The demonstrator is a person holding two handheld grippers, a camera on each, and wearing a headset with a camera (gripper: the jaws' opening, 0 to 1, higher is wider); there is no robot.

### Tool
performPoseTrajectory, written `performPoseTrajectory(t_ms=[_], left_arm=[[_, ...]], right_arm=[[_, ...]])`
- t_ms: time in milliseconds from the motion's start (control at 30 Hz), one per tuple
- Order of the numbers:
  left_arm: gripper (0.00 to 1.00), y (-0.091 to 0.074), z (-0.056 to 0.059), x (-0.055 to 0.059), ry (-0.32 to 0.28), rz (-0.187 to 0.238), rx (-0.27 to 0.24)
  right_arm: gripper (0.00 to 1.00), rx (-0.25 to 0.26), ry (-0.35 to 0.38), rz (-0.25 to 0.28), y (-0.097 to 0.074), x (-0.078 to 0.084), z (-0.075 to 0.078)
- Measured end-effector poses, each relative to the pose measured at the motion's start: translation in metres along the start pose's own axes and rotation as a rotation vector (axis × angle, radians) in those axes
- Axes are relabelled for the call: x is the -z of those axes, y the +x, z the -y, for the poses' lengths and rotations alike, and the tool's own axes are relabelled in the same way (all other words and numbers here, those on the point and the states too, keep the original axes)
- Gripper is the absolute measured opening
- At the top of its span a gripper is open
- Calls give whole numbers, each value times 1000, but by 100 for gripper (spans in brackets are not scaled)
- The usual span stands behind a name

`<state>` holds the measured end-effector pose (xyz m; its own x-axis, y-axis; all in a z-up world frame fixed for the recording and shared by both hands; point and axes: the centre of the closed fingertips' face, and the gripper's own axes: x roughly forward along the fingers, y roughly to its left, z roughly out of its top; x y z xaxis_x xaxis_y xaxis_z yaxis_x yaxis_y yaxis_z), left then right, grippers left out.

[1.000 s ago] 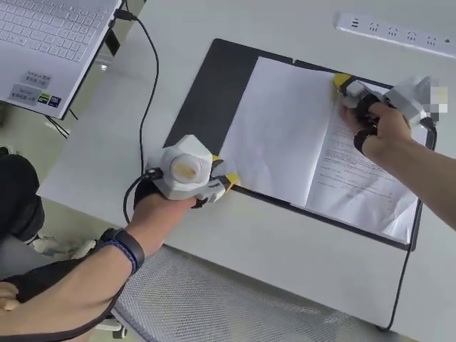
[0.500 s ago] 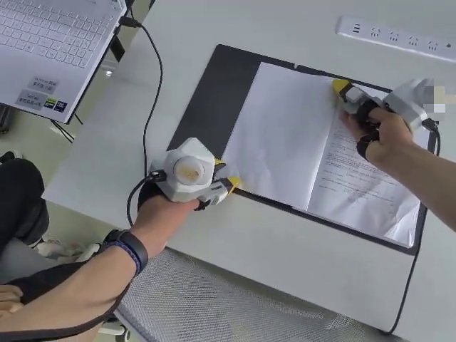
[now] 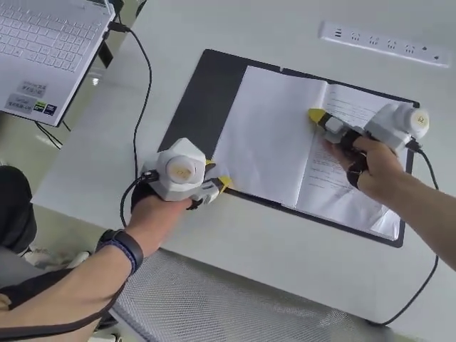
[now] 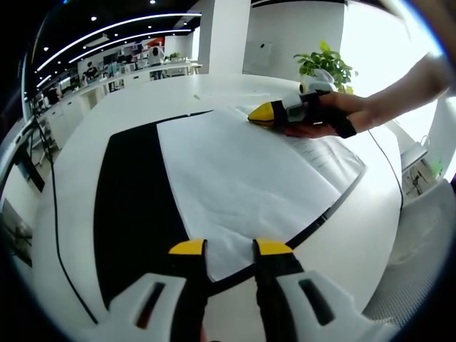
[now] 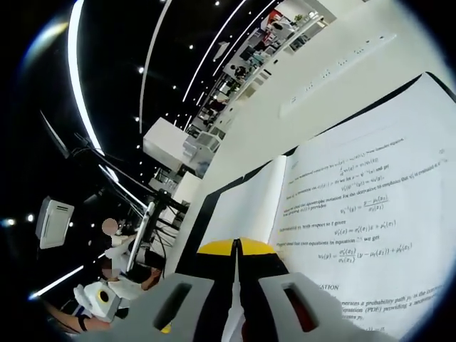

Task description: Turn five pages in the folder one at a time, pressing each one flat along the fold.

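Note:
The black folder [image 3: 203, 100] lies open on the white table. A blank turned page [image 3: 267, 135] covers its middle, and a printed page [image 3: 342, 178] lies on the right. My right gripper [image 3: 315, 115] is shut, and its yellow tips rest on the fold between the two pages. In the right gripper view the shut right gripper [image 5: 237, 246] points along the fold, with the printed page [image 5: 356, 214] to its right. My left gripper [image 3: 222, 184] sits at the blank page's near left corner. In its own view the left gripper [image 4: 230, 249] is open, jaws slightly apart, over the blank page [image 4: 235, 178].
A white laptop [image 3: 43, 43] stands at the far left, and a black cable [image 3: 142, 92] runs from it past the folder to my left hand. A power strip [image 3: 385, 44] lies at the back right. A mesh chair seat [image 3: 214, 299] sits below the table's near edge.
My right gripper has slid from the top of the fold down along it toward me. The left gripper has stayed at the page corner. The head camera has shifted.

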<state>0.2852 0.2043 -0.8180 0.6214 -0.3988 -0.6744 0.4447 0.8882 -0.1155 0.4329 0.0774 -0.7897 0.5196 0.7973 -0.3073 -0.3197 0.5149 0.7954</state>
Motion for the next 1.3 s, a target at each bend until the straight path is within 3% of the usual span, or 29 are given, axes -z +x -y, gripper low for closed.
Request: performPoseTrajectory(t_ms=[133,267,533,900,1167,1300], left_arm=[[25,-1,1,0,-10,3,-4],[26,0,1,0,-14,7,-3],[24,-6,5,-3,-13,8,7],[25,-17,13,-9,-14,11,10],[23,-14,10,-8,-19,11,14],[24,-12,9,-7,-20,14,14]], right_arm=[[0,-9,3,-12,-6,12,1],[0,-14,8,-17,-21,26,-17],[0,-29,-38,-83,-43,58,-44],[0,-50,-61,-149,-61,89,-48],[0,-67,-96,-221,-76,116,-49],[0,-69,-92,-229,-84,126,-49]])
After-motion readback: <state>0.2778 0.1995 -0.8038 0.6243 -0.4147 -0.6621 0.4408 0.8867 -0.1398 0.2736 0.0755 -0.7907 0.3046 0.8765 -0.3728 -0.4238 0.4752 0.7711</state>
